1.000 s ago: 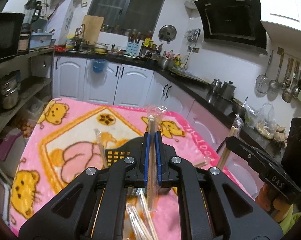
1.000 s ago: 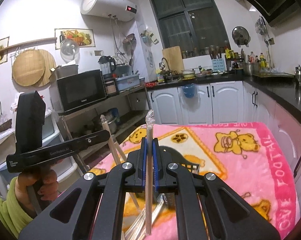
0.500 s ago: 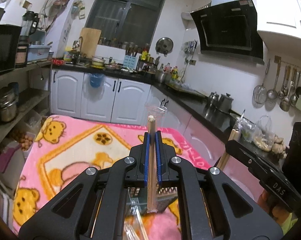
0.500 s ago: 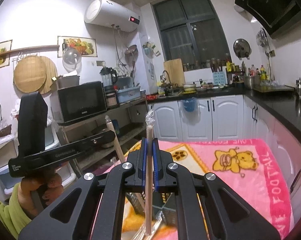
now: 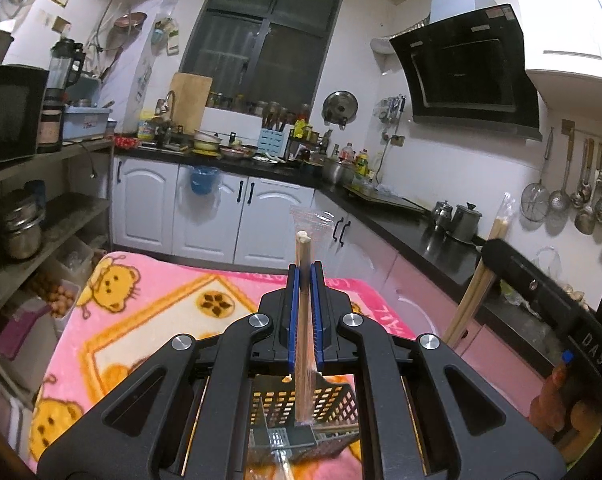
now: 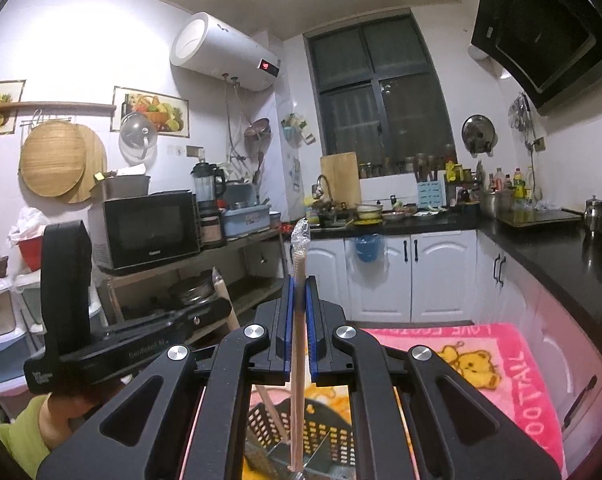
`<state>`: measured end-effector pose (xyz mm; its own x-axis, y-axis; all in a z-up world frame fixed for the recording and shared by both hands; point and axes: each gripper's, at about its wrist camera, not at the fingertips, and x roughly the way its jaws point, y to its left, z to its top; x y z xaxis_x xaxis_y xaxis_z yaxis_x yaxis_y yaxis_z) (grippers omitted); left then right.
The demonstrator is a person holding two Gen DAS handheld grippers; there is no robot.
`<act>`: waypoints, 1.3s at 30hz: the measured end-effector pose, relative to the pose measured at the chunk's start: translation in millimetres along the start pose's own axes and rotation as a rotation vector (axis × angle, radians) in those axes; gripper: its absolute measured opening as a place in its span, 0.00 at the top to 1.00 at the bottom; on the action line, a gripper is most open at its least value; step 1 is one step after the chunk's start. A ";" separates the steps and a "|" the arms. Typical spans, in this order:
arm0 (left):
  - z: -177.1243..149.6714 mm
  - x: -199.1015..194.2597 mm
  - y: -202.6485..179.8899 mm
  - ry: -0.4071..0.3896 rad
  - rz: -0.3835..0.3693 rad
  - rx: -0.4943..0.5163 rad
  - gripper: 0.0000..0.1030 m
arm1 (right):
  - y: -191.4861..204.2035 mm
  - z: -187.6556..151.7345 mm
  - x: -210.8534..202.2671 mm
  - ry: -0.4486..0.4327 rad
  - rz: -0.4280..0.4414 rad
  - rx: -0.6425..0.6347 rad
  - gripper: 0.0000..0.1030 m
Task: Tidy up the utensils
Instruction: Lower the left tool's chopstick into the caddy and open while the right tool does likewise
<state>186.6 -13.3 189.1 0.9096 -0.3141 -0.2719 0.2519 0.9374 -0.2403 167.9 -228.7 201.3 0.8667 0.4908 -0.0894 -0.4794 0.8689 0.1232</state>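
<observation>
A pair of wooden chopsticks in a clear plastic sleeve (image 5: 304, 320) stands nearly upright, pinched between the blue pads of the left hand-held gripper (image 5: 305, 312). Its jaws are drawn in tight on the pair, whose blunt top pokes up above the pads while the lower end hangs over a black perforated basket (image 5: 301, 404) directly below. The right hand-held gripper (image 6: 298, 320) clamps a second wrapped pair of chopsticks (image 6: 298, 340) in the same upright way, jaws narrow around it, the crinkled end of the wrapper sticking up above the pads and the lower end reaching down into the mouth of the basket (image 6: 321, 436). Inside the basket another wrapped pair (image 6: 271, 408) leans at a slant.

The basket sits on a tabletop covered by a pink blanket with yellow bears (image 5: 113, 280). Each hand-held gripper shows in the other's view, off to the side, gripped by a hand (image 5: 557, 404); a yellow-green sleeve (image 6: 25, 428) shows at the left wrist.

Around it are white cabinets (image 5: 209, 216), a dark worktop crowded with pots and bottles, a black range hood (image 5: 469, 72), ladles on a wall rail (image 5: 581, 188), a microwave (image 6: 149, 228) on a shelf and a white water heater (image 6: 221, 56) high on the wall.
</observation>
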 end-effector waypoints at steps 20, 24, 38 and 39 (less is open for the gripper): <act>-41.1 35.4 18.1 0.057 0.017 -0.039 0.97 | -38.4 -58.2 42.8 0.064 -0.089 0.099 0.94; -49.4 39.9 22.2 0.072 0.016 -0.045 0.97 | -41.2 -67.9 49.1 0.079 -0.101 0.113 0.94; -67.3 44.9 25.3 0.102 0.022 -0.039 0.97 | -48.8 -83.5 53.0 0.121 -0.129 0.142 0.94; -67.9 45.4 25.0 0.104 0.021 -0.040 0.97 | -50.2 -84.2 52.5 0.123 -0.132 0.149 0.94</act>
<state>211.8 -14.3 107.4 0.8747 -0.3106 -0.3721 0.2179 0.9377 -0.2705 225.8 -241.1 107.2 0.8930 0.3851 -0.2329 -0.3290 0.9117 0.2461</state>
